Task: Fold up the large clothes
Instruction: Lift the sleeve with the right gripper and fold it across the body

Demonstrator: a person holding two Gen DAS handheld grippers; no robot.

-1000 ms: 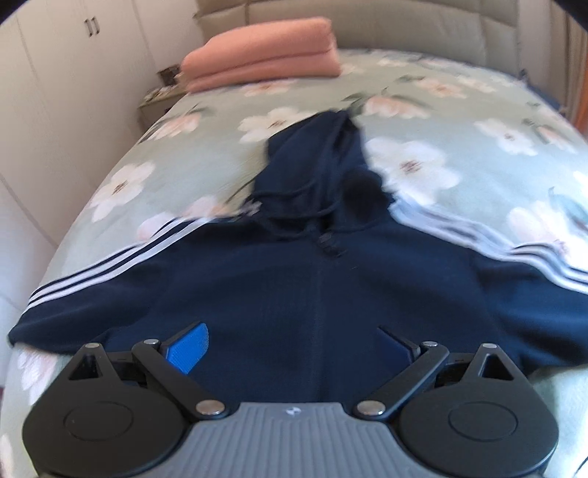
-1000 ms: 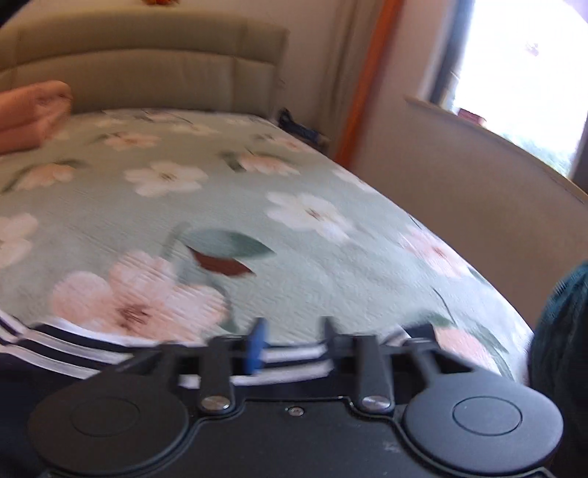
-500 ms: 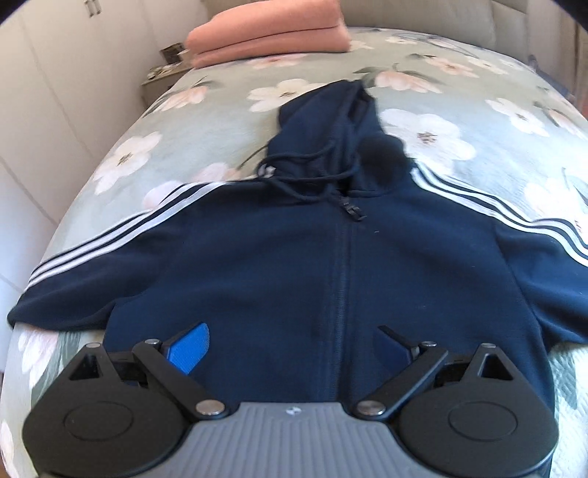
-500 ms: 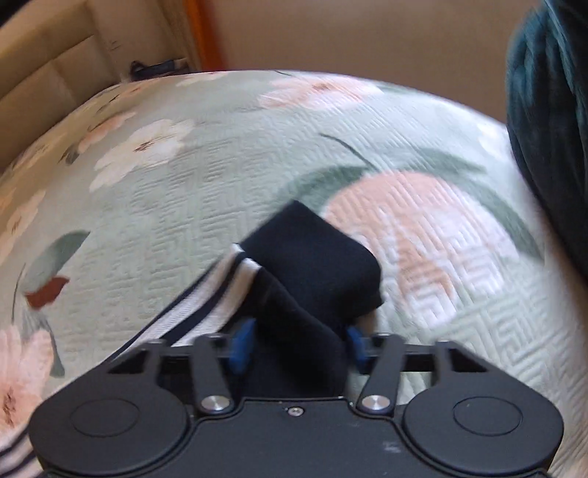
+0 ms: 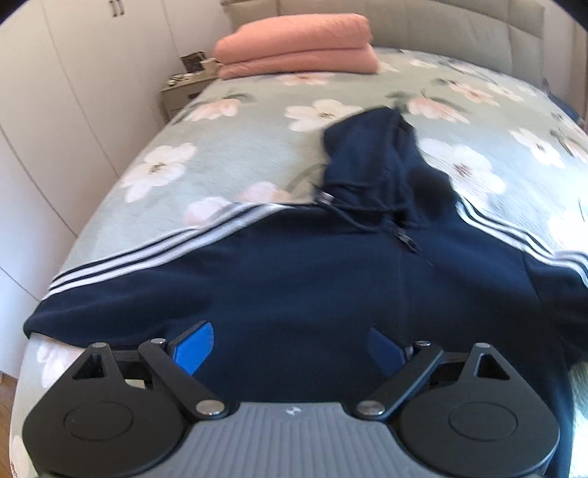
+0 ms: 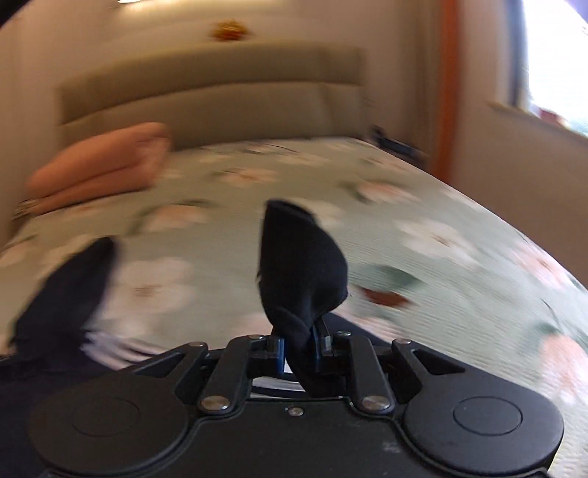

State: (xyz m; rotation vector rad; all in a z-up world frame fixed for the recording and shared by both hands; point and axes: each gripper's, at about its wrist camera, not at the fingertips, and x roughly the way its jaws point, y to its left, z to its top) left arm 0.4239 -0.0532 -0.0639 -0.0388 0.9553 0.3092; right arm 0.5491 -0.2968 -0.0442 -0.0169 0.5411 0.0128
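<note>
A navy hoodie (image 5: 312,286) with white sleeve stripes lies face up on the floral bedspread (image 5: 220,147), its hood (image 5: 375,154) toward the headboard. My left gripper (image 5: 290,349) is open and empty above the hoodie's lower body. My right gripper (image 6: 299,349) is shut on the hoodie's sleeve cuff (image 6: 301,264), which stands up between the jaws, lifted off the bed. The hood also shows dark and blurred at the left of the right wrist view (image 6: 70,290).
A folded pink blanket (image 5: 297,46) lies by the padded headboard (image 5: 441,29). A nightstand (image 5: 183,84) and white wardrobes (image 5: 55,110) stand to the left of the bed. A window (image 6: 551,55) and orange curtain (image 6: 446,92) are on the right.
My right gripper closed on the sleeve cuff, lifted it and swung toward the headboard. My left gripper stayed open over the hoodie, with its view tilting up slightly.
</note>
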